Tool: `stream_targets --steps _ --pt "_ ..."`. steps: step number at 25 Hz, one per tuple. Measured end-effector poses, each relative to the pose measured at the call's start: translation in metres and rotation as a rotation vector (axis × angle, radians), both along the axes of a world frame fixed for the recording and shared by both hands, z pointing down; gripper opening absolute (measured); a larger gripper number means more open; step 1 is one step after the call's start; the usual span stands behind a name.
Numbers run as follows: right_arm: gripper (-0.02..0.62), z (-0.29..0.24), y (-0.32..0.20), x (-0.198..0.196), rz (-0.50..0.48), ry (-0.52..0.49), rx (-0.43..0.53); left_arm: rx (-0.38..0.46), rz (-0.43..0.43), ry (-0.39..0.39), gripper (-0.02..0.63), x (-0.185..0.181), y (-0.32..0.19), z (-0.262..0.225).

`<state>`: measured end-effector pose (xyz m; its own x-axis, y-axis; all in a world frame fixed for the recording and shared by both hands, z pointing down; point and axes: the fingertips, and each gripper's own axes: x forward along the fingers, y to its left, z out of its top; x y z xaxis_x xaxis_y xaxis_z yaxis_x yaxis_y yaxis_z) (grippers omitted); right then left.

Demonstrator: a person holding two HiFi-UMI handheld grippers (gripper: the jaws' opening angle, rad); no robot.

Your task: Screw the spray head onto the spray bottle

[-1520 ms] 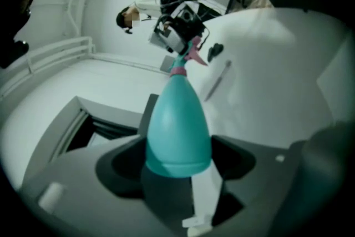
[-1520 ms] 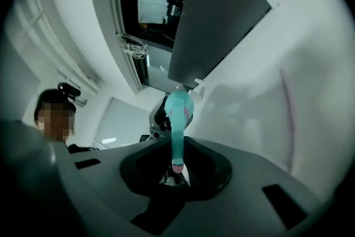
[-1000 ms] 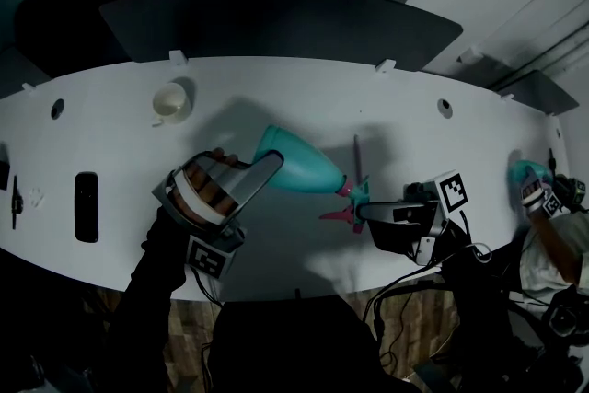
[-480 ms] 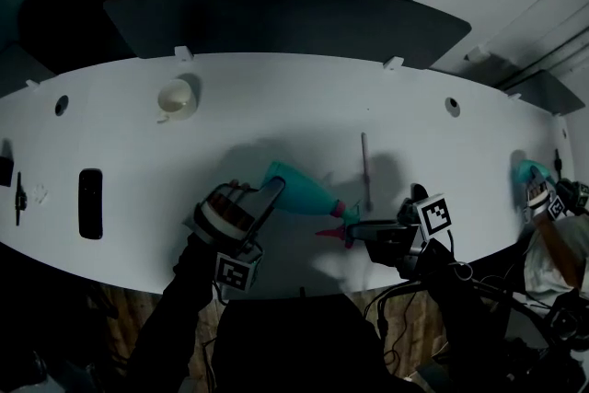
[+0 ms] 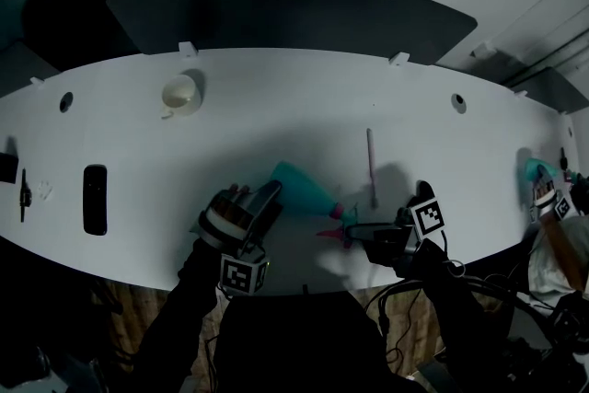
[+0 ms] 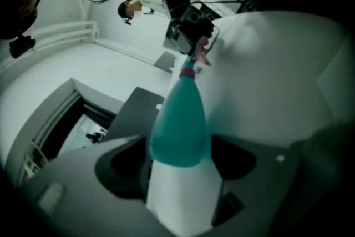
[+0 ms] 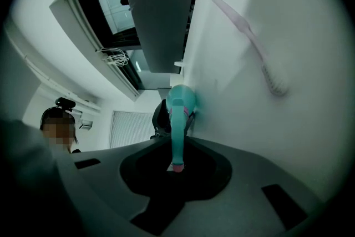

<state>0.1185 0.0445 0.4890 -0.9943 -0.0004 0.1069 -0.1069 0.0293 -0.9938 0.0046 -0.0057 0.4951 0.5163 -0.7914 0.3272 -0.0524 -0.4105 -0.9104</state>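
Note:
A teal spray bottle [image 5: 302,187] lies tilted low over the white table [image 5: 276,106], neck pointing right. My left gripper [image 5: 270,195] is shut on its wide base; in the left gripper view the bottle [image 6: 178,125] fills the gap between the jaws, and its lower part looks white. The teal and pink spray head [image 5: 341,228] sits at the bottle's neck. My right gripper [image 5: 357,234] is shut on it. In the right gripper view the spray head [image 7: 177,133] runs straight out from the jaws toward the bottle [image 7: 182,98]. How far the head is threaded on is hidden.
A pale pink toothbrush-like stick [image 5: 371,166] lies on the table just beyond the right gripper. A white cup [image 5: 179,95] stands at the back left, and a black flat object [image 5: 95,198] lies at the left. Another person's marked gripper [image 5: 543,190] works at the far right edge.
Both grippers have come down and toward the table's near edge, carrying bottle and spray head together. The left gripper has rolled with the bottle.

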Motion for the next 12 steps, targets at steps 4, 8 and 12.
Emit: stream_targets --steps 4,8,12 --pt "0.067 0.006 -0.002 -0.001 -0.016 0.007 -0.009 -0.157 -0.023 0.047 0.374 -0.011 0.013 -0.003" --pt "0.067 0.01 -0.001 -0.005 -0.029 0.007 -0.01 -0.464 -0.205 0.457 0.374 -0.039 0.001 -0.033" --pt "0.067 0.011 -0.003 -0.006 -0.046 0.015 0.004 -1.152 -0.279 0.801 0.374 -0.044 -0.017 -0.027"
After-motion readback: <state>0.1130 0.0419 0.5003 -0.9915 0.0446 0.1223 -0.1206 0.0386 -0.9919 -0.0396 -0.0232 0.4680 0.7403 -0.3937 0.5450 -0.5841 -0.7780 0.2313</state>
